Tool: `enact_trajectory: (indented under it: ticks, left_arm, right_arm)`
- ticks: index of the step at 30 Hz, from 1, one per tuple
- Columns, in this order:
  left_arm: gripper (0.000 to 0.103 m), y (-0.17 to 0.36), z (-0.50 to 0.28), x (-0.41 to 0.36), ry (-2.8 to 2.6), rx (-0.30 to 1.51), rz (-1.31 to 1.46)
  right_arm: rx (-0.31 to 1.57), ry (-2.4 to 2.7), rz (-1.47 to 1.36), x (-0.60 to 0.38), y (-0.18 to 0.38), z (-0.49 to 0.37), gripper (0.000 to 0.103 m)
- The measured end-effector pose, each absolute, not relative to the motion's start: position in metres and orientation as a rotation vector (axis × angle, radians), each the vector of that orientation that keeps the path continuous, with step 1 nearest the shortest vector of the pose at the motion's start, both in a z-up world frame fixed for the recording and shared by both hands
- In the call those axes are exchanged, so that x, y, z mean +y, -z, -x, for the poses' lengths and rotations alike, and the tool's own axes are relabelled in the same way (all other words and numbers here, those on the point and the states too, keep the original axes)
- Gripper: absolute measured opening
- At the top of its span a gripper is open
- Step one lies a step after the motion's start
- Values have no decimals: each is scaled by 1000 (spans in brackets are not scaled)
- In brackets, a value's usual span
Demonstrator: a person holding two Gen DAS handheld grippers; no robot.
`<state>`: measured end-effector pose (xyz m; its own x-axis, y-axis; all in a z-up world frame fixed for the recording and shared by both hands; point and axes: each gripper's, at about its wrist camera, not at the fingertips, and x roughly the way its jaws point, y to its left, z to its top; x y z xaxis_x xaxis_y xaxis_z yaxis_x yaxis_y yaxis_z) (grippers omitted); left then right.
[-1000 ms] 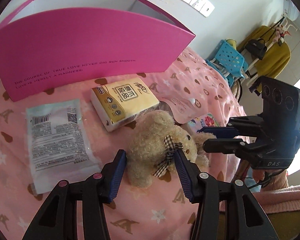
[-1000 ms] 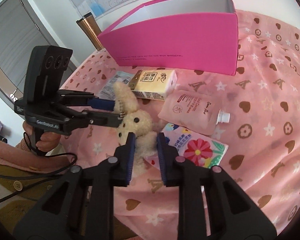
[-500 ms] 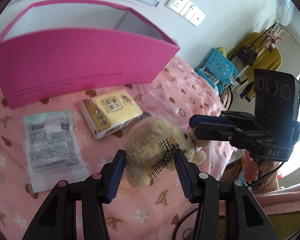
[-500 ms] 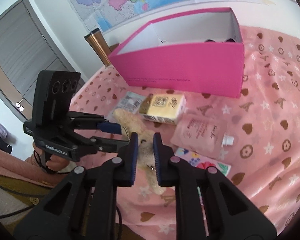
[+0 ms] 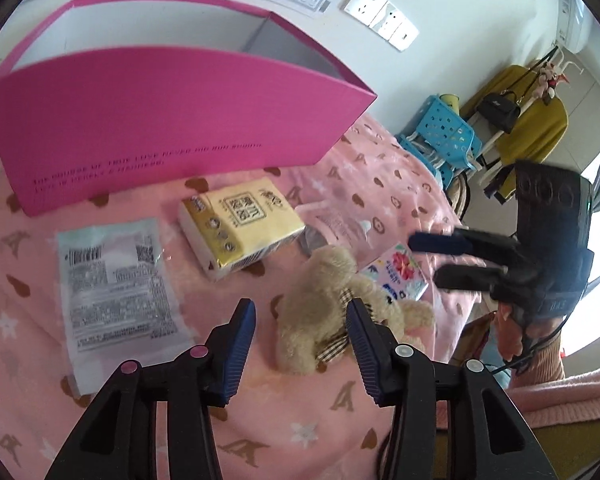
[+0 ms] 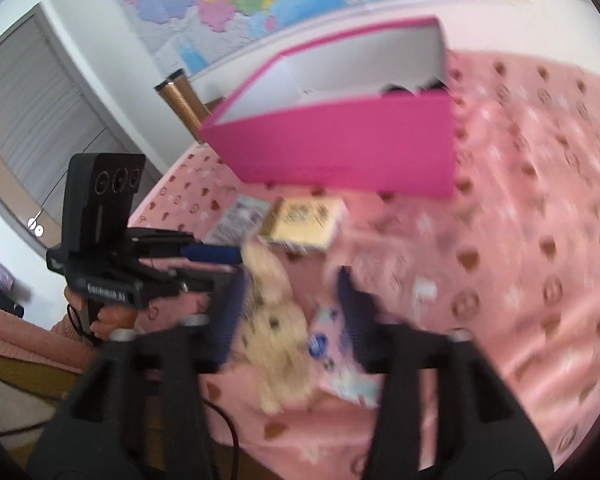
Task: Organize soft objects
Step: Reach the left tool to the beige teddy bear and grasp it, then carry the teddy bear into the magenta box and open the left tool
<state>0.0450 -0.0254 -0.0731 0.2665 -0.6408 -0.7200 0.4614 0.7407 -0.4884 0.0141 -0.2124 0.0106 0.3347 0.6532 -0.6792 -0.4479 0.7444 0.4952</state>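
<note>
- Left wrist view: teddy bear [image 5: 324, 300] is lying on the bed [image 5: 260, 420], not boxed yet; left claw [image 5: 300, 344] is gaping, bear off-centre between its jaws.
- Right claw [image 5: 440, 256] has just been opening, jaws empty; pink box [image 5: 172, 120], tissue pack [image 5: 240, 224] still waiting.

The pink box [image 5: 172, 120] bears two lines of small dark print low on its near face, too blurred to read. The yellow tissue pack [image 5: 242, 226] carries a framed block of Chinese characters. The clear packet [image 5: 112, 280] at left shows a barcode and illegible fine print.
</note>
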Motion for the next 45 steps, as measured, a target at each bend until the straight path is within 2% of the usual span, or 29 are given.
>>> enact_trajectory:
  ticks: [6, 9, 14, 18, 25, 35, 40, 45]
  left_arm:
    - [54, 76, -45, -33, 777, 1066, 169]
    - [57, 83, -47, -39, 794, 1088, 171]
    - [52, 84, -44, -42, 824, 1092, 192]
    - [49, 71, -39, -40, 827, 1062, 200]
    - [49, 30, -44, -33, 791, 956, 208]
    - [49, -31, -97, -39, 682, 818, 167]
    - [49, -38, -130, -38, 628, 808, 177]
    - [49, -24, -159, -41, 587, 859, 186]
  right_arm:
    - [1045, -733, -185, -213, 5, 13, 52]
    - [1046, -727, -121, -206, 11, 21, 28]
    - [1037, -732, -124, -203, 17, 26, 20]
    - [1009, -727, -168, -209, 8, 22, 18]
    - [911, -739, -180, -211, -26, 9, 18]
    - [745, -745, -141, -210, -84, -54, 18]
    - [705, -716, -124, -209, -100, -91, 18]
    - [726, -684, -137, -208, -95, -129, 18]
